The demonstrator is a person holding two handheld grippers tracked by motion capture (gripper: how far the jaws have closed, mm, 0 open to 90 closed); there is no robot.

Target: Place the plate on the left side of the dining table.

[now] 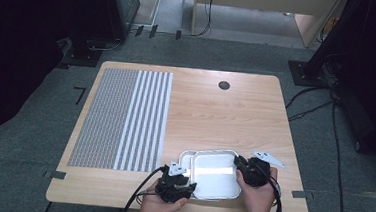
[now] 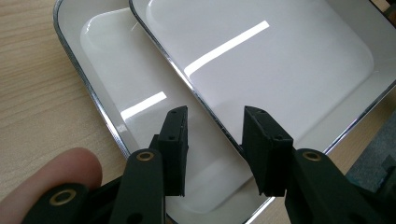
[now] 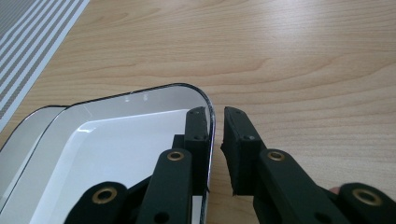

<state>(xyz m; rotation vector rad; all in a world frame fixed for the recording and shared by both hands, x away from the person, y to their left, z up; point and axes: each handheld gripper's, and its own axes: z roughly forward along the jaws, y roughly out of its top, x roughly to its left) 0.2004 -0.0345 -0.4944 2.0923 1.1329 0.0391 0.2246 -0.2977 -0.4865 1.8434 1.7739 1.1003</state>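
two shiny metal trays are sitting at the near edge of the wooden table, right of the striped mat. the upper tray is lying skewed on the lower tray, which is peeking out at the left and far side.

the right gripper is straddling the upper tray's right rim near its far corner, one jaw inside and one outside. the jaws are standing a little apart with the rim between them, and it is not clear that they are pinching it yet. the left gripper is hovering over the near left part of the trays, jaws well apart, with the upper tray's left rim passing between and below them.

the step in hand is looking like separating the trays. to do it well, the right jaws should be closing squarely on the rim, deep enough not to slip off the slick metal. the left gripper should be coming down to pin the lower tray's exposed rim, not the upper one's, so that it is staying put. lifting should be going slowly and level.
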